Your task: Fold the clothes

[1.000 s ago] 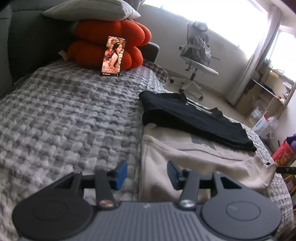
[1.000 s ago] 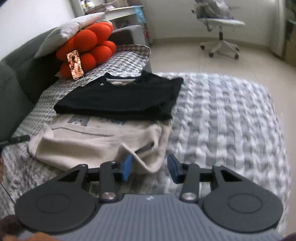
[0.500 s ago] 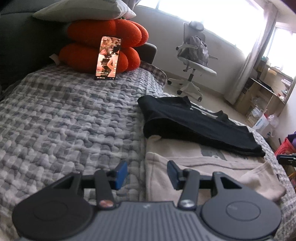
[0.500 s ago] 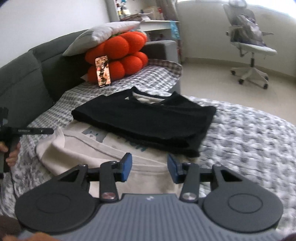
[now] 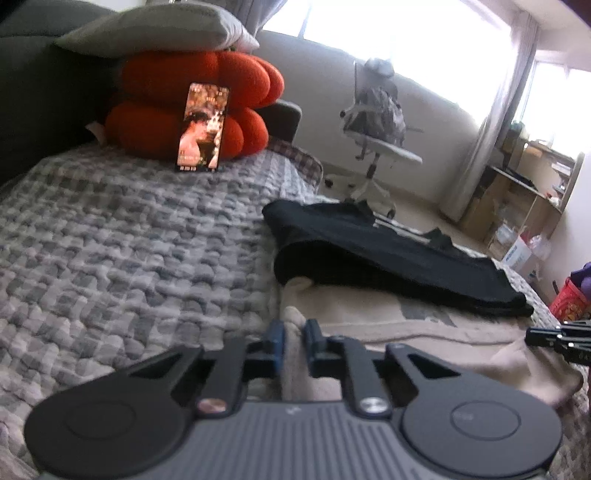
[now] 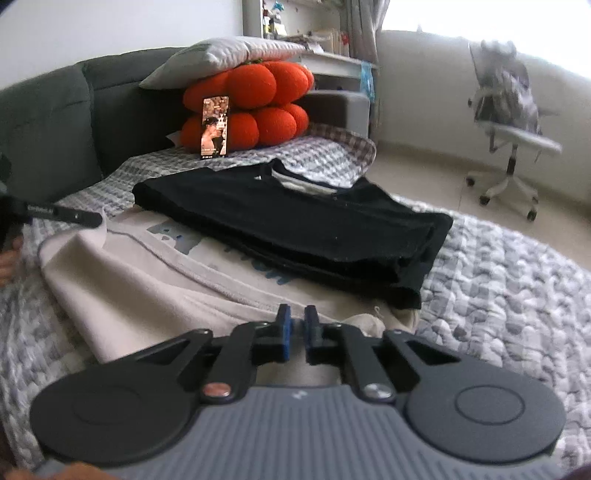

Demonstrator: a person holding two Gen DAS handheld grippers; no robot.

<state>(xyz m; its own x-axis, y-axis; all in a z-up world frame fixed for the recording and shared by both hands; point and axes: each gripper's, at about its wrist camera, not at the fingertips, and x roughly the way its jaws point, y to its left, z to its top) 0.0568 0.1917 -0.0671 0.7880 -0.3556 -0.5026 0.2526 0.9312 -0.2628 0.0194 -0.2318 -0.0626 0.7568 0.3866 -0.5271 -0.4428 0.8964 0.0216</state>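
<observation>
Beige fabric: left wrist view shows the left gripper (image 5: 293,334) with jaws closing, a ridge of the beige garment (image 5: 369,314) pinched between the pads at the garment's edge nearest the bare quilt (image 5: 129,240). Folded black shirt (image 5: 388,254) lies on its far half. Only this view shows the window (image 5: 388,33).

Right wrist view: right gripper (image 6: 297,325) nearly shut at the garment's near hem; cloth sits at the tips, but a firm grip is unclear. Only here the shirt's neckline (image 6: 295,181) and blue print (image 6: 177,236) show.

Judgement: confirm both pinches hold, lift evenly and keep the hem taut, or the black shirt drags along.
</observation>
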